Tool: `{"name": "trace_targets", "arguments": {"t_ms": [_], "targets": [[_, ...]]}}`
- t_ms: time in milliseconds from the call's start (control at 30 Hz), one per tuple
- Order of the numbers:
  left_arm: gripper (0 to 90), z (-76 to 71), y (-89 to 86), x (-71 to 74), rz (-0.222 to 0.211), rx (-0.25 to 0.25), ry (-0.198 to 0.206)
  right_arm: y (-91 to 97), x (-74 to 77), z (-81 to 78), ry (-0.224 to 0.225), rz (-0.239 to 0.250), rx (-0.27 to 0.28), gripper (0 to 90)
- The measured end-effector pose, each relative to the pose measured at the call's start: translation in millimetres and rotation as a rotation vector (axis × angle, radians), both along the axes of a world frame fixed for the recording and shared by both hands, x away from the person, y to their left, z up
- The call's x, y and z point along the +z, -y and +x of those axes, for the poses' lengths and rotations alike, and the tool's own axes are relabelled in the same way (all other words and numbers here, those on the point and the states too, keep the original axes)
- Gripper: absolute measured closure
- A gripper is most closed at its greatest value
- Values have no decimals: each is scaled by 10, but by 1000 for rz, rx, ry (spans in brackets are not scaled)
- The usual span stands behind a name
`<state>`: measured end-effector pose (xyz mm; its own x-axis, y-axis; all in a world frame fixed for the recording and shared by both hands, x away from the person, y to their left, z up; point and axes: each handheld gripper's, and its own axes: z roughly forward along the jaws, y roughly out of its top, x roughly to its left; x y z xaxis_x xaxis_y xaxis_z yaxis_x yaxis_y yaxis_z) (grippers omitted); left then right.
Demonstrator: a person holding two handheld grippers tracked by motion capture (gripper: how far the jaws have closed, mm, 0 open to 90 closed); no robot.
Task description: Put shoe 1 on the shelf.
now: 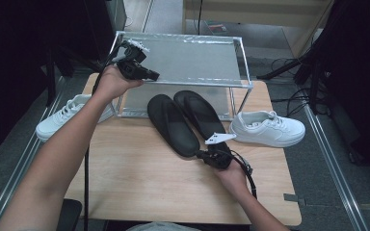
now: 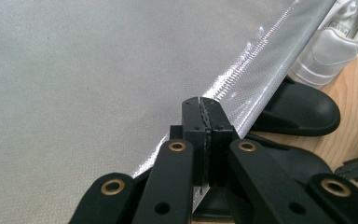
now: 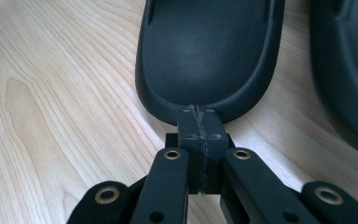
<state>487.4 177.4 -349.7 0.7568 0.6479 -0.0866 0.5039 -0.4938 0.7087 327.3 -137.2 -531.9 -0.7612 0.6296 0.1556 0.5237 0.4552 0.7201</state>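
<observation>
- My right gripper [image 1: 203,154] sits low on the wooden table [image 1: 139,183], its jaws pressed together with nothing between them, tips right at the heel rim of the nearer black slipper [image 3: 205,51].
- My left gripper [image 1: 150,74] hangs up at the front left edge of the shoe rack [image 1: 192,83]; in the left gripper view its jaws are also pressed flat together, empty, tips against the silvery top shelf's [image 2: 74,84] front edge.
- The two black slippers lie side by side on the table in front of the rack, toes under its top shelf, heels toward me; the other slipper [image 1: 203,114] is just beside the first, to its right.
- I judge the step in hand to be the approach to that nearer slipper, presumably to put it on the rack; nothing is picked up yet.
- Next I would need to spread the right jaws, set them over the heel rim and close, then lift clear of the neighbouring slipper.
- Around: a white sneaker [image 1: 268,129] stands right of the rack's front leg, another white sneaker [image 1: 62,117] lies at the table's left edge, partly behind my left forearm.
- In the way: the slippers lie so close that a wide jaw could catch the second one, and the rack's front rail is low over their toes.
</observation>
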Motion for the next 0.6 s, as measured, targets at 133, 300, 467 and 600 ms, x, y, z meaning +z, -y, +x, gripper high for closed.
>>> {"name": "trace_targets", "arguments": {"t_ms": [133, 300, 467, 600], "targets": [[900, -2, 0, -3, -3, 3, 2, -57, -8, 6, 0, 9, -2, 900], [900, -16, -4, -6, -2, 4, 8, -100, -9, -3, 1, 10, -8, 900], [900, -12, -5, -10, -7, 5, 8, -168, -7, 3, 4, 30, -2, 900], [900, -13, -11, -17, -14, 6, 9, -258, -2, 16, 12, 38, 2, 900]]}}
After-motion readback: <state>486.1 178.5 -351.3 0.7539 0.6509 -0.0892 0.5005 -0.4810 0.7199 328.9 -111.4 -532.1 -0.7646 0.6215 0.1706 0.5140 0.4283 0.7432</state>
